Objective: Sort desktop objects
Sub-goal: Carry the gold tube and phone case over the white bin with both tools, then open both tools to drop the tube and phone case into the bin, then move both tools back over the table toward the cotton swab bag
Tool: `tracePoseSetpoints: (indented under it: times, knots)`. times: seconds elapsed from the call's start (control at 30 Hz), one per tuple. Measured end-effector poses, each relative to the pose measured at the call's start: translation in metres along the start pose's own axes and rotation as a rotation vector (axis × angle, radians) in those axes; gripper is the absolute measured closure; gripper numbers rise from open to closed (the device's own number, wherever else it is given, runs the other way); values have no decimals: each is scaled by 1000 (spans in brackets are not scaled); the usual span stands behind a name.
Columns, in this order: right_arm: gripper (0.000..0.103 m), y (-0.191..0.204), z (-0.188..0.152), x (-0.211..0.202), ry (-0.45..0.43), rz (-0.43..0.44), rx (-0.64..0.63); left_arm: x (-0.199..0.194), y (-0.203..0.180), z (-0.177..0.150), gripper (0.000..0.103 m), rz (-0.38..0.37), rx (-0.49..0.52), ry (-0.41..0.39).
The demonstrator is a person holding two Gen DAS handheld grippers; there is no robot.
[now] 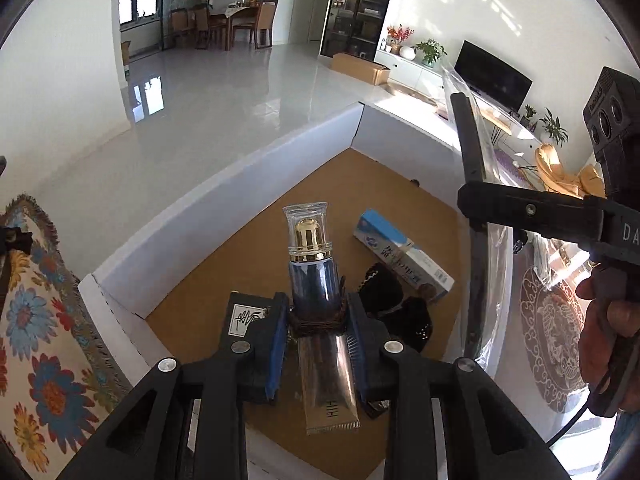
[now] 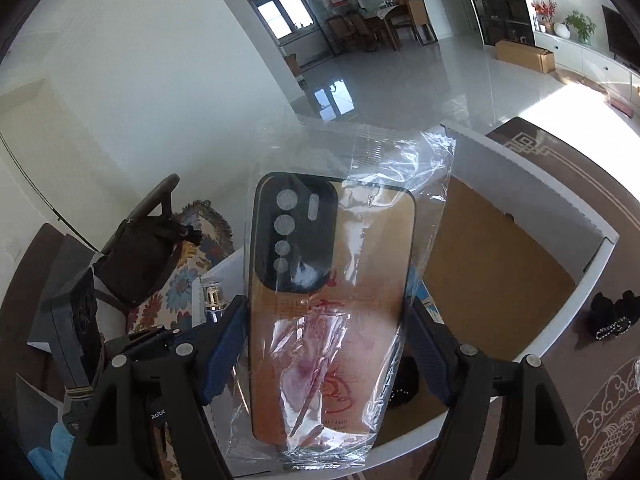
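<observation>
My left gripper (image 1: 316, 320) is shut on a blue glass bottle (image 1: 312, 276) with a gold cap and a brown woven band, held over the open white box (image 1: 224, 196) with a brown floor. My right gripper (image 2: 324, 332) is shut on a phone case (image 2: 332, 280) wrapped in a clear plastic bag, held upright above the box's near wall (image 2: 416, 432). The case and right gripper also show edge-on in the left wrist view (image 1: 476, 208). Inside the box lie a blue-white toothpaste carton (image 1: 404, 256), a clear tube (image 1: 328, 384) and black hair accessories (image 1: 396, 304).
A floral cloth (image 1: 40, 340) lies left of the box. Another black hair accessory (image 2: 612, 316) sits on the patterned surface right of the box. A dark boxed item (image 1: 244, 312) lies in the box behind my left finger. A black bag (image 2: 136, 256) stands at left.
</observation>
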State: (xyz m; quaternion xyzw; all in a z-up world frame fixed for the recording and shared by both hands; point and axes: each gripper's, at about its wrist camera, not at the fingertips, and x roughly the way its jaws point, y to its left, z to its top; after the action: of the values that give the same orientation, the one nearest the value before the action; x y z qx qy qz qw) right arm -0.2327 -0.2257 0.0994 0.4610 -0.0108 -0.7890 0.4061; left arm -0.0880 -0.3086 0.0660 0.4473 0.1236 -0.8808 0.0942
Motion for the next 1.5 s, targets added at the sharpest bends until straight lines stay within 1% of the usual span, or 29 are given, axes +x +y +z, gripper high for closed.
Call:
tracePoseSetpoints:
  times: [0.07,0.1,0.17,0.2,0.23,0.27,0.3,0.37,0.4,0.47,0.5,0.53,0.57,0.6,0.67,0.73,0.77,0.83,0.9,1.0,1.07,1.1,1.13,1.2,1.27,1.33,1.4,1.43,1.5]
  knots:
    - [26,0,5,40,43,-10,-12,22,8,2,73,47,-5,51]
    - [26,-3,8,56,50,-11,-5,31,11,4,72,69,-12,74]
    - [22,-9,12,82,67,14,17,40,17,6,69,91,-27,88]
    - [20,-11,13,90,68,17,33,42,18,5,62,99,-32,83]
    - [14,-14,13,93,56,18,50,41,19,3,50,111,-37,72]
    - [11,-17,13,91,37,30,65,37,19,1,44,121,-40,58]
    - [11,-22,12,84,16,48,78,33,19,-2,37,126,-43,38]
    - [10,-28,6,65,-34,51,77,21,13,-11,37,118,-41,0]
    - [10,-35,5,48,-63,44,65,14,8,-15,37,109,-38,-12]
    - [9,-44,-9,12,-126,4,28,-2,-3,-23,37,77,-27,-40]
    - [7,-50,-19,-8,-156,-22,13,-12,-13,-29,37,57,-17,-56]
    - [2,-57,-32,-28,-184,-47,2,-22,-21,-33,37,33,-3,-72]
    - [0,-67,-49,-47,-205,-74,-2,-31,-32,-36,37,8,17,-83]
    - [0,-78,-68,-66,-218,-110,2,-38,-46,-42,35,-19,40,-90]
    - [0,-113,-115,-98,-213,-191,42,-52,-82,-50,32,-84,100,-101]
    - [0,-152,-169,-123,-180,-292,117,-62,-121,-65,17,-146,175,-101]
    - [0,-172,-197,-135,-160,-356,157,-63,-141,-74,15,-178,211,-96]
    - [0,-205,-251,-159,-122,-482,228,-61,-181,-97,13,-246,278,-63]
    - [0,-231,-298,-186,-101,-576,289,-43,-218,-123,13,-292,336,-9]
    - [0,-247,-347,-210,-98,-647,352,-3,-266,-158,14,-294,412,55]
    - [0,-251,-364,-216,-90,-674,371,22,-291,-175,14,-277,467,62]
    - [0,-249,-368,-217,-98,-688,360,32,-300,-182,14,-252,489,59]
    - [0,-248,-371,-217,-99,-701,347,40,-307,-187,14,-231,507,59]
    - [0,-247,-375,-216,-100,-713,332,54,-315,-192,14,-217,533,76]
    - [0,-242,-374,-212,-84,-733,321,63,-322,-192,14,-212,543,77]
    - [0,-241,-373,-210,-86,-733,323,71,-329,-190,14,-205,540,70]
    - [0,-241,-374,-209,-86,-733,323,80,-330,-190,13,-197,526,80]
    - [0,-241,-374,-209,-87,-733,323,79,-329,-191,12,-190,524,46]
    - [0,-241,-374,-210,-86,-733,323,78,-325,-195,11,-206,516,15]
